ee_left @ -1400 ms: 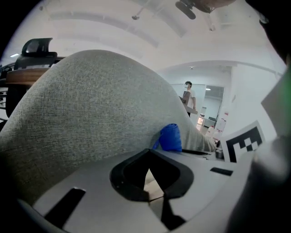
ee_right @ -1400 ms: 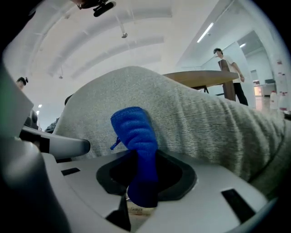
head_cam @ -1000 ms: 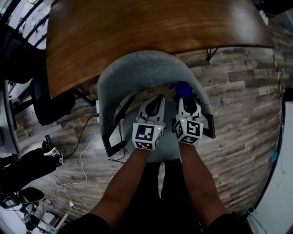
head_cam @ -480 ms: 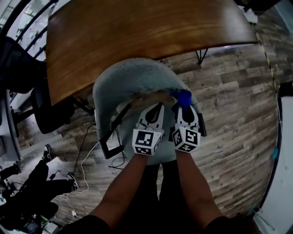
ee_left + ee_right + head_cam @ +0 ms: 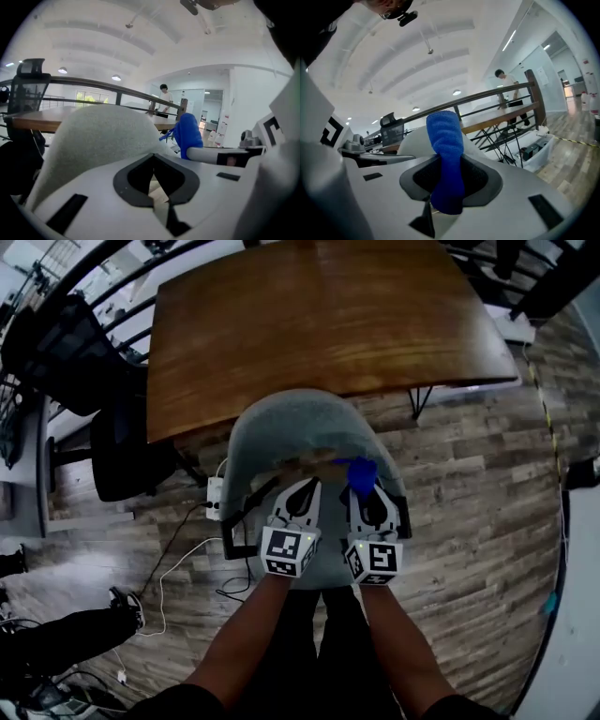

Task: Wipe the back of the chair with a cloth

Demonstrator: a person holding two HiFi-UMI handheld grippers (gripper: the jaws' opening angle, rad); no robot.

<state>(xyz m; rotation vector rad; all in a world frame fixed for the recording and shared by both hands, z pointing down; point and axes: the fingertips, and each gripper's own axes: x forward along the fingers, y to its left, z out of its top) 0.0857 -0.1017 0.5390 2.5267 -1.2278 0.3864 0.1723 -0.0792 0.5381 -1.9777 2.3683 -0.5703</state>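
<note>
Blue cloth is seen clamped between the jaws of the right gripper. The jaws are closed on its lower part, and the rest of the folded cloth stands up out of them. In the head view the cloth is found at the right part of the grey chair back, just beside its upper edge. Whether the cloth touches the fabric cannot be told.

The left gripper is held just beside the right one, on its left, at the same height. Its jaws are brought together at the tips and nothing is held between them. In the left gripper view the rounded top of the chair back is seen just beyond these jaws, a little to the left. Both grippers are pointed toward the far side.

A brown wooden table is placed behind the chair, at the far side, and the chair back is turned toward it. A black office chair is seen at the left of the table. A white power strip and some cables are laid on the wooden plank floor, near the left side of the grey chair. A person is visible far away in both gripper views.
</note>
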